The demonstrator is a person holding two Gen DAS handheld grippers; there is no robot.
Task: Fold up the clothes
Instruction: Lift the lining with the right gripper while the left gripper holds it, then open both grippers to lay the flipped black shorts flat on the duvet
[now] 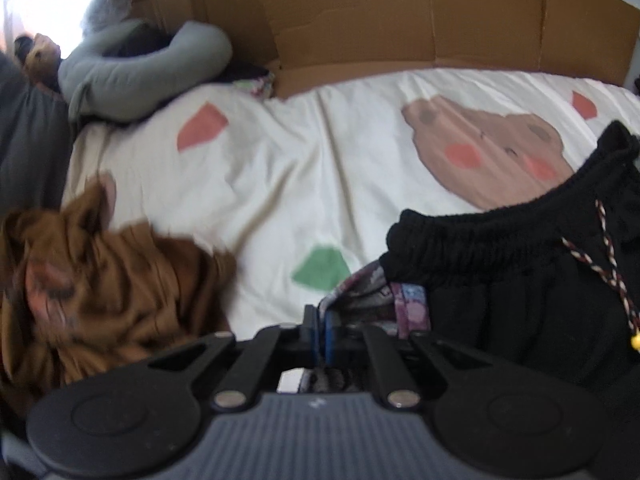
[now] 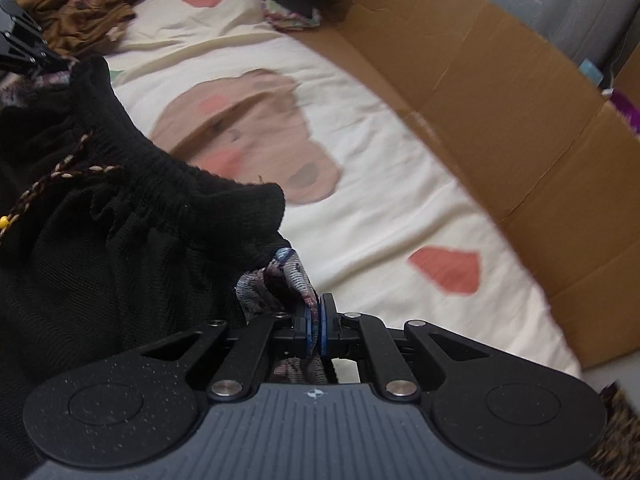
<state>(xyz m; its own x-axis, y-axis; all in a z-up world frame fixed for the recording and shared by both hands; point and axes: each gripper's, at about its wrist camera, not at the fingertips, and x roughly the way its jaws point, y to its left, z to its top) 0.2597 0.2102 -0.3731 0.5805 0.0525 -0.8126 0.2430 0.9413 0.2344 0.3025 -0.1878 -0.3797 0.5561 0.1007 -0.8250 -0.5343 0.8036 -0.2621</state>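
A bed (image 1: 280, 184) under a cream sheet printed with a brown bear face (image 1: 488, 152) and red and green shapes filled both views. Flattened brown cardboard (image 1: 400, 24) stood along the sheet's far edge, beyond the bear face. The black garment (image 1: 520, 280), with an elastic gathered waistband and a braided drawstring (image 1: 612, 272), was lifted over the sheet just in front of the bear face, a patterned purplish lining showing at each waistband corner. A crumpled brown garment (image 1: 100, 280) lay on the sheet well to the left of the bear face, and a grey padded pillow (image 1: 132, 76) sat further back on that side. The left claw (image 1: 322, 332) was pressed together on the patterned fabric at the waistband's left corner. The right claw (image 2: 317, 326) was likewise clamped on the patterned fabric at the waistband's right corner, its blue pads (image 2: 329, 320) squeezing the cloth.
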